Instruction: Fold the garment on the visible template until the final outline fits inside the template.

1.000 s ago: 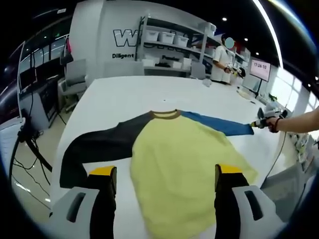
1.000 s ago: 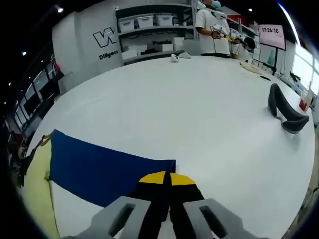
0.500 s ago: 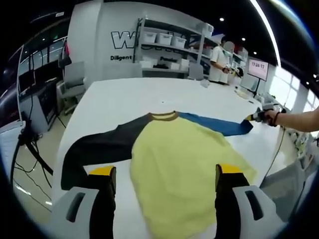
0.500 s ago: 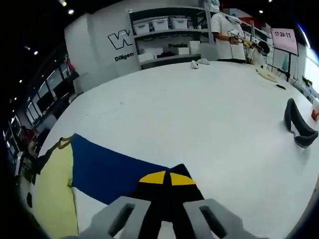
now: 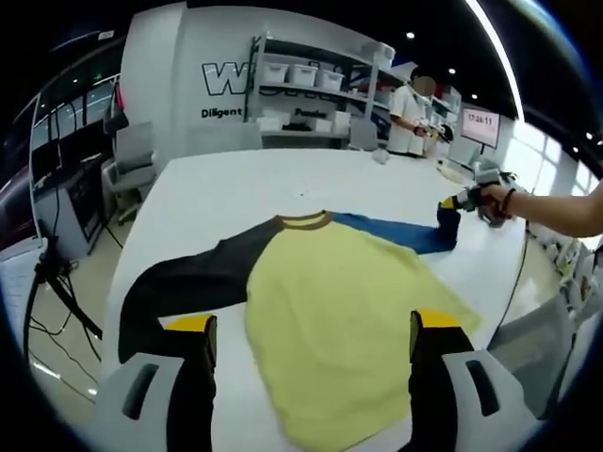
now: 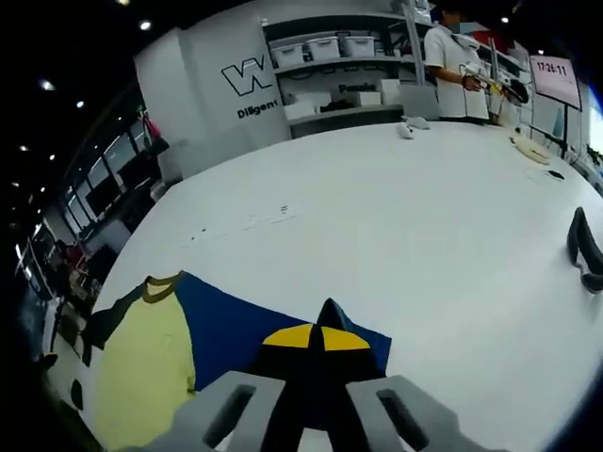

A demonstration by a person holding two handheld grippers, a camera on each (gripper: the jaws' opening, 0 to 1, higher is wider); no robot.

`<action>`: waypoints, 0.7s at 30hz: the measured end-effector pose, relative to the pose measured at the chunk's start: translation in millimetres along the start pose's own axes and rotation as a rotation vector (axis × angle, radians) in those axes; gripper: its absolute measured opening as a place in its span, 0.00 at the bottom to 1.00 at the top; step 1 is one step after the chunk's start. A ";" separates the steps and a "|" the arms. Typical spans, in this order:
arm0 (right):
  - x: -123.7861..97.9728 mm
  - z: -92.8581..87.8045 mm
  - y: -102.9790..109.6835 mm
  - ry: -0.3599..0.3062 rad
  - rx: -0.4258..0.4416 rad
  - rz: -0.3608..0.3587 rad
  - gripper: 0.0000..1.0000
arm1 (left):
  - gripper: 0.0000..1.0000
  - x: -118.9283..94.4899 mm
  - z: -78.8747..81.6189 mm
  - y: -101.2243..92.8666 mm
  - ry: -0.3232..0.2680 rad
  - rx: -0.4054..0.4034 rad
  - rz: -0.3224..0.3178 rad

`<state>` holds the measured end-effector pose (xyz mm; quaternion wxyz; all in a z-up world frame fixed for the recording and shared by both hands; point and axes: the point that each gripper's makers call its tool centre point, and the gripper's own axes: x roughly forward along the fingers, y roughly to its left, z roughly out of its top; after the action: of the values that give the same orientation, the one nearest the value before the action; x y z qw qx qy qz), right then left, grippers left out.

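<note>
A long-sleeved shirt lies flat on the white table (image 5: 226, 188). Its body (image 5: 349, 311) is yellow, with a brown collar (image 5: 303, 221), a black sleeve (image 5: 179, 278) and a blue sleeve (image 5: 396, 231). My left gripper (image 5: 313, 325) hovers open over the shirt's near hem, with nothing between its yellow-tipped pads (image 5: 193, 325). A hand holds my right gripper (image 5: 460, 200) at the blue sleeve's end, where the cuff (image 5: 447, 220) is raised off the table. In the right gripper view my right gripper (image 6: 317, 337) is shut on the blue sleeve (image 6: 236, 320), with the yellow body (image 6: 141, 377) to its left.
A dark curved object (image 6: 586, 250) lies on the table at the far right. Shelves with white bins (image 5: 301, 80) stand behind the table, and a person (image 5: 407, 113) stands beside them. A chair (image 5: 132, 155) and desks are off the table's left side.
My right gripper has lifted the blue cuff and carried it in toward the shirt's body, so the sleeve's end now stands up. The left gripper has stayed open in place.
</note>
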<state>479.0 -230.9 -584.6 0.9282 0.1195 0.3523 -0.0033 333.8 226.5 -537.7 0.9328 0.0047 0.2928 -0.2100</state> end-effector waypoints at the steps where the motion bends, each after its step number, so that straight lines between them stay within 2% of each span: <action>1: 1.4 0.7 6.6 0.003 -0.004 0.009 0.00 | 0.85 -0.4 -0.2 -0.3 0.002 0.005 -0.002; 5: 9.7 6.1 41.8 0.005 -0.023 0.059 0.00 | 0.87 -3.4 -0.3 -0.9 0.004 0.022 -0.010; 12: 19.6 12.6 90.8 0.019 -0.059 0.129 0.00 | 0.92 -7.9 -0.4 -2.4 0.001 0.030 -0.030; 21: 22.4 28.2 156.3 0.008 -0.109 0.226 0.00 | 0.96 -11.6 -6.7 -5.6 0.015 0.043 -0.047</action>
<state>528.3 -83.7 -544.6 0.9265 0.1080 0.3398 0.1207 319.4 226.8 -536.2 0.9250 0.0192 0.2952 -0.2382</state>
